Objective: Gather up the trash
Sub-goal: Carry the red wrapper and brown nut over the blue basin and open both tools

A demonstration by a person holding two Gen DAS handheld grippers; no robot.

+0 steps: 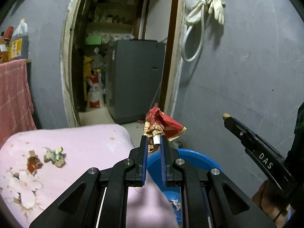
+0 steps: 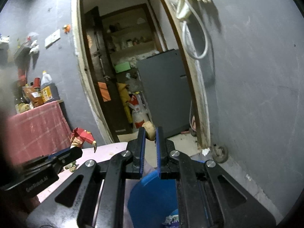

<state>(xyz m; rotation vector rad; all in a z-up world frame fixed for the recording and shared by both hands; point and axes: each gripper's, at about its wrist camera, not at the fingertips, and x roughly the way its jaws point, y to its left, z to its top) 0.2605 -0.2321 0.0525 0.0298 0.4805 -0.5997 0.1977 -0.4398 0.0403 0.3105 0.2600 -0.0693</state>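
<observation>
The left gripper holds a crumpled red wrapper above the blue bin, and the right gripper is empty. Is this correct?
Not quite. The right gripper is not empty: the right wrist view shows a small tan piece between its fingers. The left gripper does hold the crumpled red wrapper above the blue bin.

Grey walls [image 1: 247, 66], open doorway w/ grey cabinet [image 1: 134, 79], pink-covered table [image 1: 76, 146].

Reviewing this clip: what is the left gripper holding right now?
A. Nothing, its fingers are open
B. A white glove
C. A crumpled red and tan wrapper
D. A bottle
C. In the left wrist view the left gripper is shut on a crumpled red and tan wrapper, held up above the blue bin.
</observation>
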